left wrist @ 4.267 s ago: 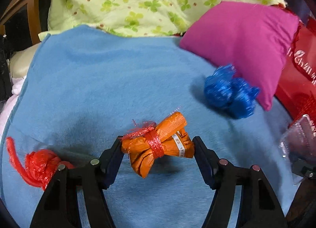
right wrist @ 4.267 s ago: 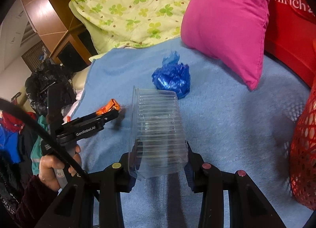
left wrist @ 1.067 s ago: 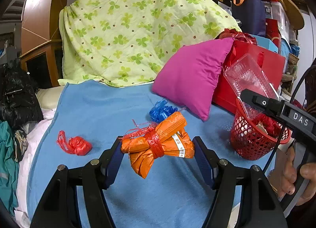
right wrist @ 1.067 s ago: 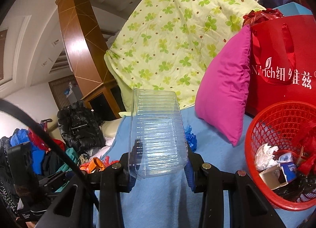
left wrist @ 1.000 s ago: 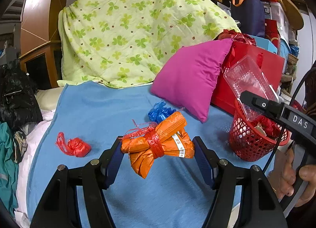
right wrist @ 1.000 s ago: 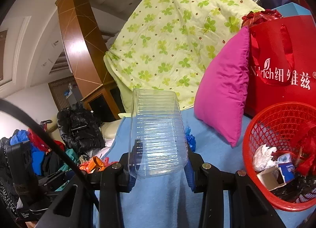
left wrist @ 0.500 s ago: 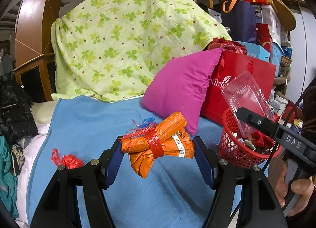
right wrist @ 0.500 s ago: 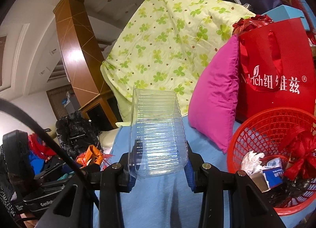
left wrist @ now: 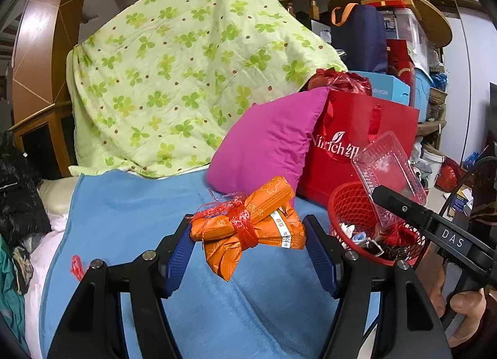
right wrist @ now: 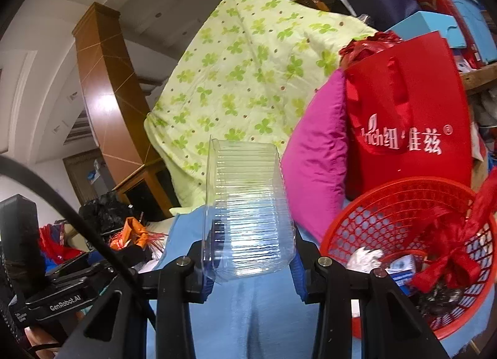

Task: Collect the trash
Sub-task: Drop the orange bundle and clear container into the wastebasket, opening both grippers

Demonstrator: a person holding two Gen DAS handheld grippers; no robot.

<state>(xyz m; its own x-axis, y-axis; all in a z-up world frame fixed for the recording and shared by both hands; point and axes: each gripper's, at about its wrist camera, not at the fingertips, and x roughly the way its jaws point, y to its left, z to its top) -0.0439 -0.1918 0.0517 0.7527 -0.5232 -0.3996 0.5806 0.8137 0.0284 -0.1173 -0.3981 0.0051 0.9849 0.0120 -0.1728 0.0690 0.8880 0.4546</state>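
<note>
A blue blanket (left wrist: 130, 213) is covering the surface. The left gripper (left wrist: 248, 253) is pinching an orange bundle (left wrist: 248, 228) above it; the right gripper (right wrist: 248, 269) is clamping a clear tray (right wrist: 248, 213) beside the red basket (right wrist: 388, 200).

- The round red plastic mesh basket (right wrist: 403, 203) is standing with its mouth facing up, and air is lying open above its near rim.
- Crumpled white paper (right wrist: 363, 258), a small box and a red ribbon bow (right wrist: 450, 253) are filling its bottom.
- The red paper shopping bag (right wrist: 413, 104) is rising directly behind the basket, walling off the far side.
- The magenta fabric pillow (left wrist: 267, 138) is leaning beside that bag, crowding the basket's left.
- The blue fleece blanket (left wrist: 130, 213) is spreading bare in front.
</note>
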